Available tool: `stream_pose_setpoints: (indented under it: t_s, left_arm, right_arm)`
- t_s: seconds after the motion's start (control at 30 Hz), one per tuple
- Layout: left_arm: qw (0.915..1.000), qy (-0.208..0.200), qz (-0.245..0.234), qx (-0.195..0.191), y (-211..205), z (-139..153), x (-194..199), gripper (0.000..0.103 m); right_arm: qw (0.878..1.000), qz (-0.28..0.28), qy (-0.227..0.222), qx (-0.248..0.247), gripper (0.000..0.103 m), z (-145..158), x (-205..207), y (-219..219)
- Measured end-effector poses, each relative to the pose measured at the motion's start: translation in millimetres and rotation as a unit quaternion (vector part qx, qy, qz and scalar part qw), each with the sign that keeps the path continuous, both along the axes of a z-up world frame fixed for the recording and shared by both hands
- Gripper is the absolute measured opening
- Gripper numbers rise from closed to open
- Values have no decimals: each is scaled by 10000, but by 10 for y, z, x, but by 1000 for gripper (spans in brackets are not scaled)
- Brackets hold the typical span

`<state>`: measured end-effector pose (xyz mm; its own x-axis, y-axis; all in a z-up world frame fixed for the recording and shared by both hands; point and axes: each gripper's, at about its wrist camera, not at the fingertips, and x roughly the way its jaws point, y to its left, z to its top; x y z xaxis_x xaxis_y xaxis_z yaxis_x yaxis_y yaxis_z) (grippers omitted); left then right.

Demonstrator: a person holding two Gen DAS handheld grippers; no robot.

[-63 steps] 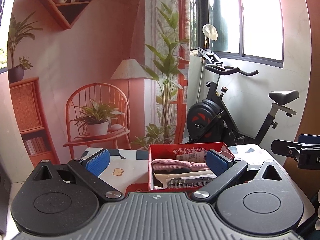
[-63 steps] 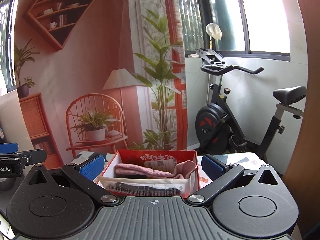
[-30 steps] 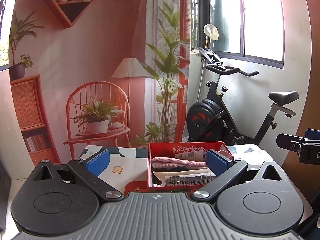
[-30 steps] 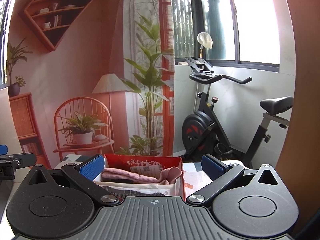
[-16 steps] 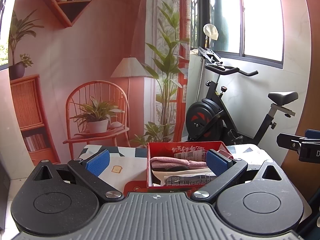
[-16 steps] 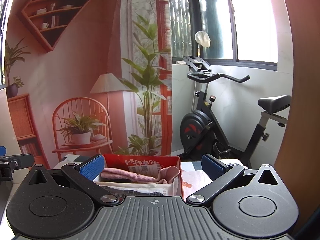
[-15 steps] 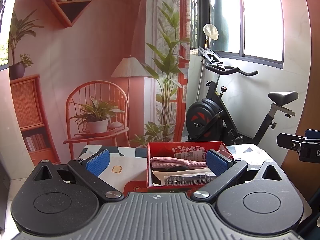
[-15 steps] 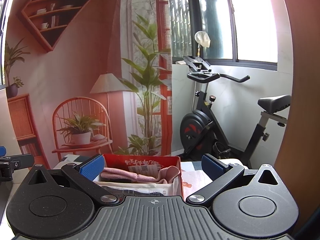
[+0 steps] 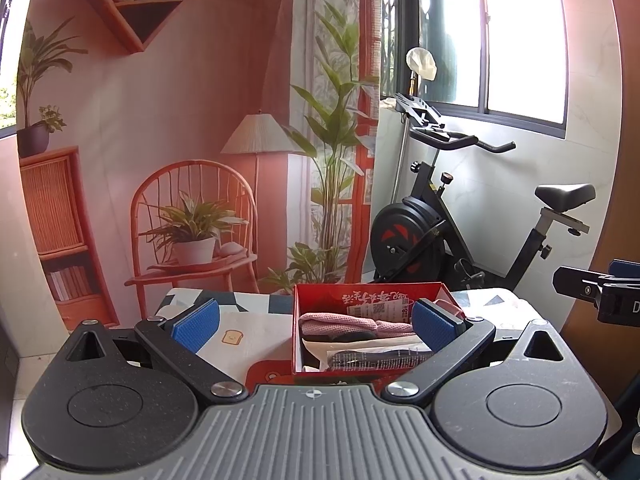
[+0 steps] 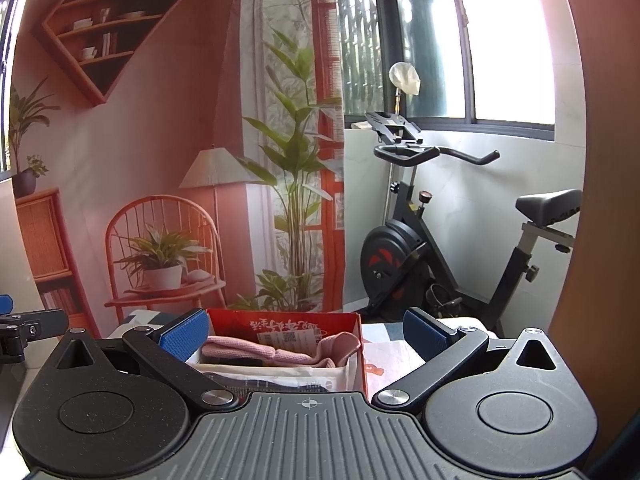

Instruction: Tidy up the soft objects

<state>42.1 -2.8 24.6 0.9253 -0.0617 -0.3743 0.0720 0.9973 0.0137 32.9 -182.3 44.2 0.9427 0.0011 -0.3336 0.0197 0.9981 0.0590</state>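
Patterned tablecloth (image 9: 240,320) – red box (image 9: 298,332) holds pink cloth (image 9: 352,325); left claw (image 9: 316,322), right claw (image 10: 306,330) spread wide, empty.

Both wrist views face the red box (image 9: 366,300) from nearby.

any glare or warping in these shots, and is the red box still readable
Left wrist view: the window is blown out white, edges bow from fisheye, the red box and pink cloth stay sharp. Right wrist view: same window glare, a curved frame, the box partly hidden behind the gripper body.
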Motion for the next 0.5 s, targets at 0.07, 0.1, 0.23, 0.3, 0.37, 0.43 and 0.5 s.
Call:
stream_pose_setpoints:
  t_s: [0.07, 0.1, 0.23, 0.3, 0.37, 0.43, 0.5]
  left_arm:
    - [10000, 1, -1, 3, 1, 1, 0, 103]
    - [10000, 0, 0, 0, 0, 1, 1, 103]
    - [10000, -1, 5, -16, -5, 2, -5, 103]
    - [10000, 1, 8, -12, -5, 2, -4, 103]
    - [10000, -10, -3, -9, -2, 4, -4, 103]
    - [10000, -27, -12, -14, -11, 8, -14, 103]
    - [10000, -32, -19, -26, -19, 9, -22, 103]
  right_arm:
    - [10000, 4, 4, 2, 103, -9, 1, 2]
    - [10000, 1, 5, 0, 103, -9, 2, 3]
    - [10000, 13, 1, 16, 103, -17, 1, 6]
    - [10000, 40, 3, 39, 103, -25, 1, 5]
    - [10000, 49, 12, 48, 103, -33, 0, 7]
    - [10000, 46, 6, 49, 103, -32, -1, 7]
    - [10000, 46, 7, 49, 103, -33, 0, 7]
